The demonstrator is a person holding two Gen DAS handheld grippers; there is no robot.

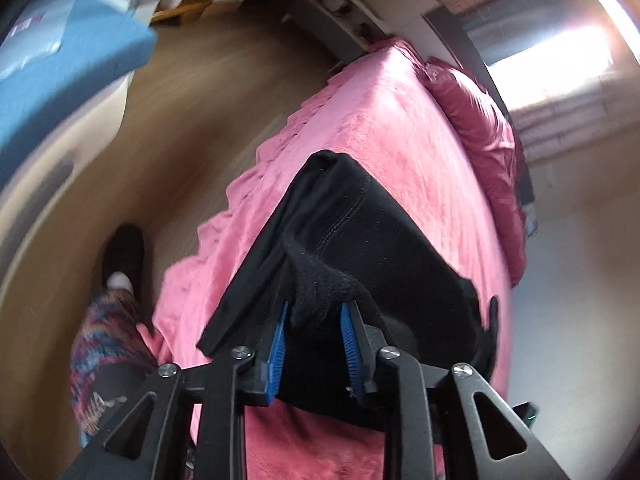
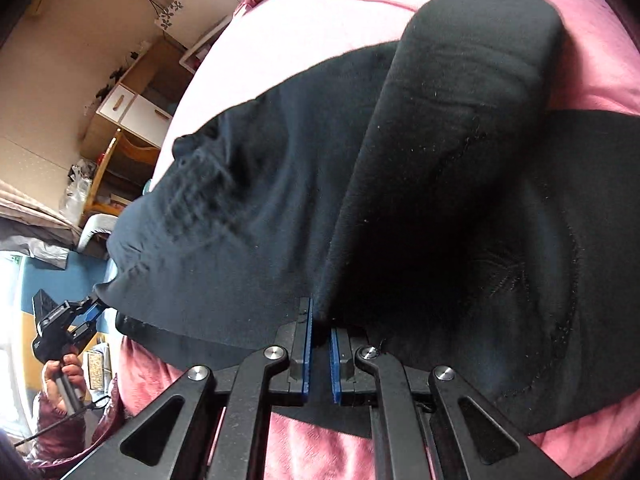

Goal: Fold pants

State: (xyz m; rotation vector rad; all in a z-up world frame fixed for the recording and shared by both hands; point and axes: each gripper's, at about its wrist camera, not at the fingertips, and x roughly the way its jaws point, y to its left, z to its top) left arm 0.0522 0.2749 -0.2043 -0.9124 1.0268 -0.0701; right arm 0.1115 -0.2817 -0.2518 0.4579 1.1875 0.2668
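Observation:
The black pants (image 1: 360, 240) lie on a pink bedspread (image 1: 400, 120). My left gripper (image 1: 314, 316) is shut on a bunched edge of the pants, which is lifted off the bed. In the right wrist view the pants (image 2: 280, 200) fill the frame, with one folded leg (image 2: 460, 120) lying over the rest. My right gripper (image 2: 320, 328) is shut on a pinch of the pants' near edge. The left gripper (image 2: 90, 312) also shows at the far left of the right wrist view, holding a corner of the pants.
A dark pink pillow (image 1: 480, 120) lies at the head of the bed. The person's leg and dark shoe (image 1: 124, 256) stand on the brown floor beside the bed. A wooden shelf unit (image 2: 132, 112) stands against the wall. A blue bin (image 1: 60, 72) is at the upper left.

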